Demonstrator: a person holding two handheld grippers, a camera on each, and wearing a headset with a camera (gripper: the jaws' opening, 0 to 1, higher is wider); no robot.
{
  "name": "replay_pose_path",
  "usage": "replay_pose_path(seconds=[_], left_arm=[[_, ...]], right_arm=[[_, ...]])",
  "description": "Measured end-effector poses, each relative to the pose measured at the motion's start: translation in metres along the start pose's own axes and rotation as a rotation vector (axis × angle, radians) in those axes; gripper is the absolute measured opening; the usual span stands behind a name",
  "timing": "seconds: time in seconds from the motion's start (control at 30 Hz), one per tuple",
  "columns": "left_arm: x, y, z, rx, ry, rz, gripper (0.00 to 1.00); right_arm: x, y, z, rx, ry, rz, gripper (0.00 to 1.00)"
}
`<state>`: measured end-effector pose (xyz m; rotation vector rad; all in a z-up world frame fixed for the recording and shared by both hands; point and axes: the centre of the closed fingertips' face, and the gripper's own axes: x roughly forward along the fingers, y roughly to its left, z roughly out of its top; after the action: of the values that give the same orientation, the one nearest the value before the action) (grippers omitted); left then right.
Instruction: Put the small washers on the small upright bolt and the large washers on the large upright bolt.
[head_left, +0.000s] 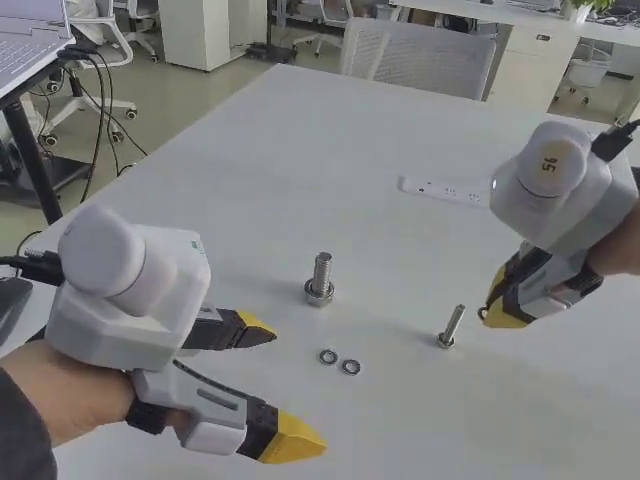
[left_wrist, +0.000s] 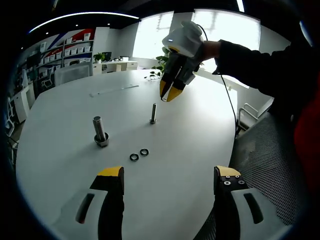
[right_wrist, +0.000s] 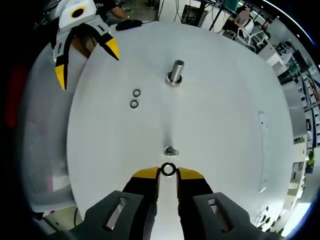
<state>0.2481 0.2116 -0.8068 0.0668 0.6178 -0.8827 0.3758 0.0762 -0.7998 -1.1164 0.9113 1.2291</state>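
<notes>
The right gripper (right_wrist: 168, 173) pinches a washer (right_wrist: 168, 169) just short of the small upright bolt (right_wrist: 170, 150), which stands straight ahead of its tips, while the left gripper (left_wrist: 169, 172) hangs open, farther off.

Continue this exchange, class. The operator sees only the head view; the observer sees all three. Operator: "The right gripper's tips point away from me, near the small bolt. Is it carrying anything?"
Observer: Yes. In the right gripper view, the right gripper is shut on a washer, a dark ring pinched between the yellow tips.
Operator: Is that washer over the bolt?
Observer: Not yet. In the same view, the small bolt stands just beyond the tips, seen almost end-on. The washer sits short of it, with a strip of table between them.
</notes>
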Motion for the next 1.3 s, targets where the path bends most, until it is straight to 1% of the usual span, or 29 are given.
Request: replay_pose_path(seconds=[0.17,0.53,0.83,1.3], left_arm=[[0.000,0.000,-0.001,-0.003,0.003,0.002,0.73],[0.000,0.001,-0.001,-0.011,0.006,0.005,0.72],[-0.002,0.002,-0.001,-0.016,0.006,0.008,0.72],[-0.004,0.004,-0.003,-0.018,0.011,0.011,0.72]], right_arm=[[0.000,-0.005,0.008,-0.023,-0.005,-0.002,0.15],[0.008,-0.009,0.013,-0.047,0.001,0.013,0.15],[0.014,-0.010,0.014,-0.057,0.013,0.027,0.15],[0.018,-0.010,0.016,-0.057,0.015,0.035,0.15]])
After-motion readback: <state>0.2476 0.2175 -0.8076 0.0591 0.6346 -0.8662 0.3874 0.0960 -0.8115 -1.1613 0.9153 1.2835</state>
